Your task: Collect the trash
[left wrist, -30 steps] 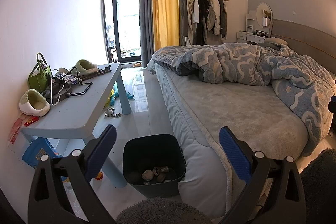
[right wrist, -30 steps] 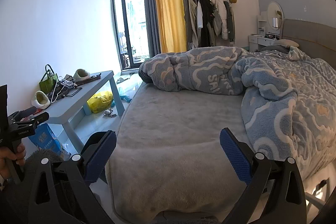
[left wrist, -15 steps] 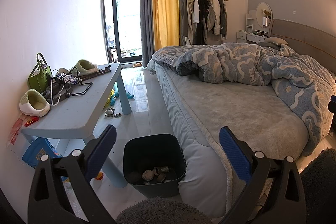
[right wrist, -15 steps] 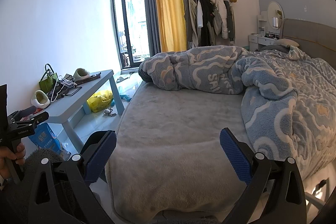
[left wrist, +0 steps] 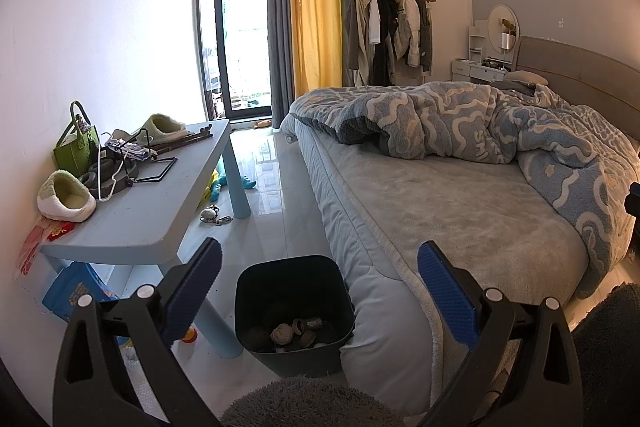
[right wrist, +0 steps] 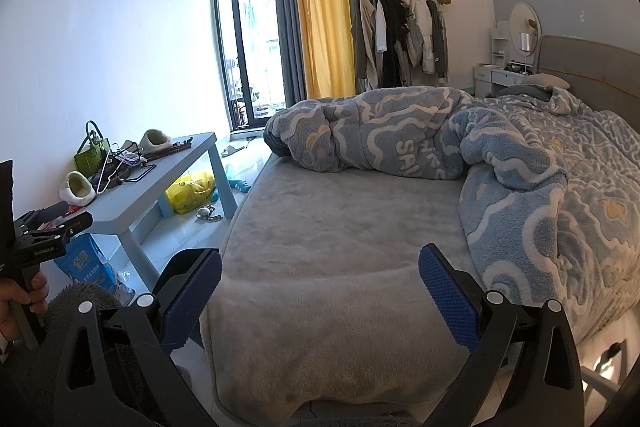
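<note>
A dark bin [left wrist: 256,291] stands on the floor between the blue table and the bed, with several crumpled scraps [left wrist: 296,331] in its bottom. My left gripper [left wrist: 318,291] is open and empty, held above and just behind the bin. My right gripper [right wrist: 320,297] is open and empty over the bed's near corner. The bin's rim [right wrist: 180,265] shows behind its left finger. The left gripper's body [right wrist: 36,247] and the hand on it show at the left edge of the right wrist view.
The blue table [left wrist: 160,199] holds slippers [left wrist: 66,195], a green bag [left wrist: 76,147] and hangers. A yellow bag [right wrist: 190,191] and small items [left wrist: 212,215] lie on the floor. The bed [left wrist: 460,211] with a rumpled blanket [right wrist: 520,179] fills the right. A dark rug [left wrist: 608,339] is near right.
</note>
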Action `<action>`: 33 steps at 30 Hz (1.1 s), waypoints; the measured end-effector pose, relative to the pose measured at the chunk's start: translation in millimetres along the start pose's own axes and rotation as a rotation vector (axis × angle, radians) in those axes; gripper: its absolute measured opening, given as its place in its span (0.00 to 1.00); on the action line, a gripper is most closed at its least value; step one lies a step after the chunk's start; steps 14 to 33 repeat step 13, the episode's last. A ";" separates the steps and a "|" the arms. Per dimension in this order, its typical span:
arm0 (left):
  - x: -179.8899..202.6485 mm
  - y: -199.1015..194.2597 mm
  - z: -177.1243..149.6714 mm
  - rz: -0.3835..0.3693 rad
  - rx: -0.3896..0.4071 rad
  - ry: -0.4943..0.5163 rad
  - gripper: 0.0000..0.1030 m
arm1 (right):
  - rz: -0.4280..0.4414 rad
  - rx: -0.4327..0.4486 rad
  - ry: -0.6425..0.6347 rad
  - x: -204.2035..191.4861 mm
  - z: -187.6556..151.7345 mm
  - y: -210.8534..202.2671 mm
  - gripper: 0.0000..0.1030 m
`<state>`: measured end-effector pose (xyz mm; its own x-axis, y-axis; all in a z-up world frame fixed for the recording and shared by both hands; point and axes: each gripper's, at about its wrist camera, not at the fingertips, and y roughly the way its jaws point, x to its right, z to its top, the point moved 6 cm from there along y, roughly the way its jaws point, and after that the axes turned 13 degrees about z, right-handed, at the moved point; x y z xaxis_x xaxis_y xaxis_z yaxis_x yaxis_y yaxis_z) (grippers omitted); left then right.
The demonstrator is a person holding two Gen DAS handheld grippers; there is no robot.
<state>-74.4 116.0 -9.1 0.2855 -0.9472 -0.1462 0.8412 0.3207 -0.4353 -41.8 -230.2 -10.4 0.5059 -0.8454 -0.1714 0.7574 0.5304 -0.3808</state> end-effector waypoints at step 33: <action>-0.2 0.6 -0.8 0.003 -0.003 -0.002 0.97 | -0.002 -0.002 -0.002 -0.5 0.0 0.1 0.97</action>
